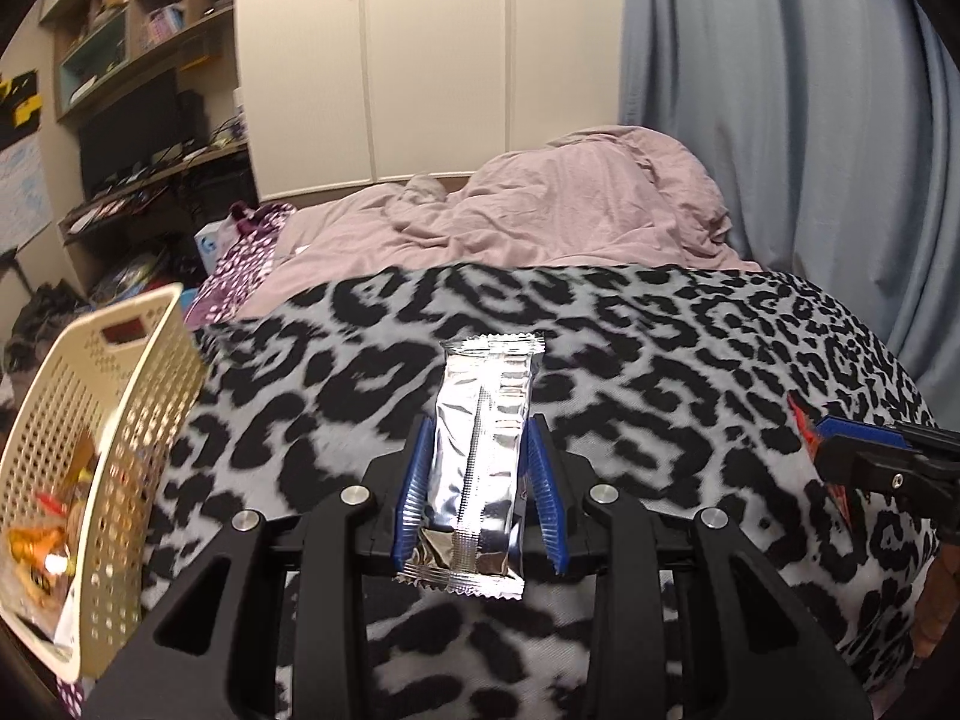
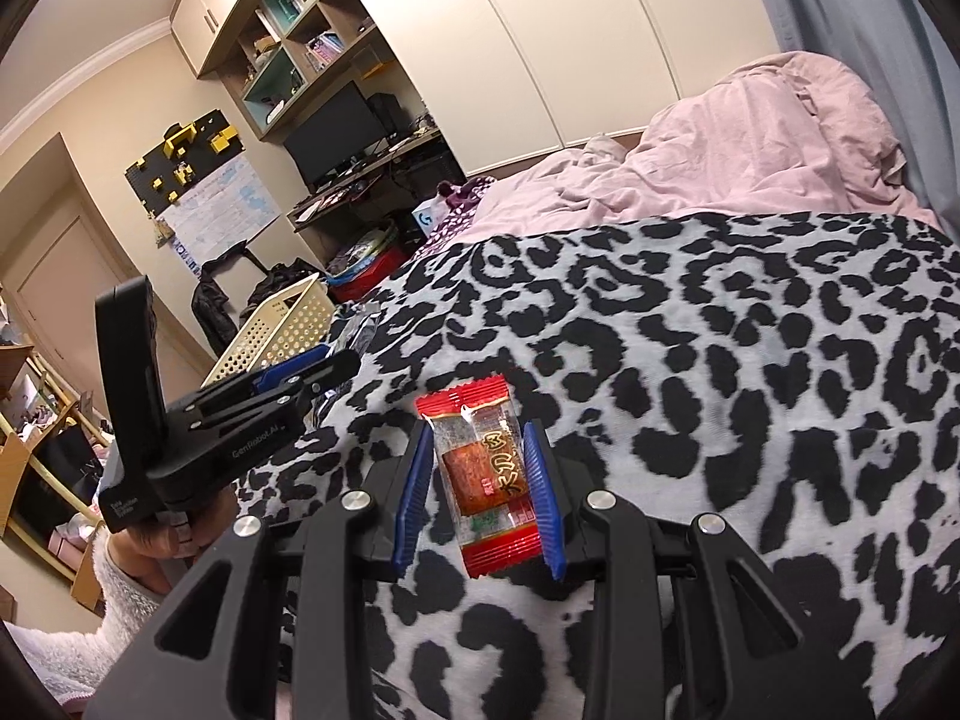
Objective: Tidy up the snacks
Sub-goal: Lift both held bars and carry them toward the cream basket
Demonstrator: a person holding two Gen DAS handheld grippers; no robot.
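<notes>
A silver foil snack packet (image 1: pixel 480 462) stands lengthwise between the blue fingers of my left gripper (image 1: pixel 480 426), which is shut on it above the leopard-print blanket (image 1: pixel 660 348). My right gripper (image 2: pixel 477 432) is shut on a red-ended clear packet (image 2: pixel 486 480) with a brown snack inside. In the left wrist view the right gripper (image 1: pixel 831 438) shows at the far right with the red packet (image 1: pixel 804 420) in it. From the right wrist camera, the left gripper (image 2: pixel 336 363) is at the left, in front of the cream perforated basket (image 2: pixel 288 324). The basket (image 1: pixel 120 420) holds several wrapped snacks (image 1: pixel 42 540).
Beyond the blanket, a crumpled pink duvet (image 1: pixel 570 204) covers the far part of the bed. White wardrobe doors (image 1: pixel 432 60) and a blue curtain (image 1: pixel 780 120) stand behind. A desk with a monitor (image 2: pixel 336 126) and shelves are to the left. A hand and fuzzy sleeve (image 2: pixel 120 588) hold the left gripper.
</notes>
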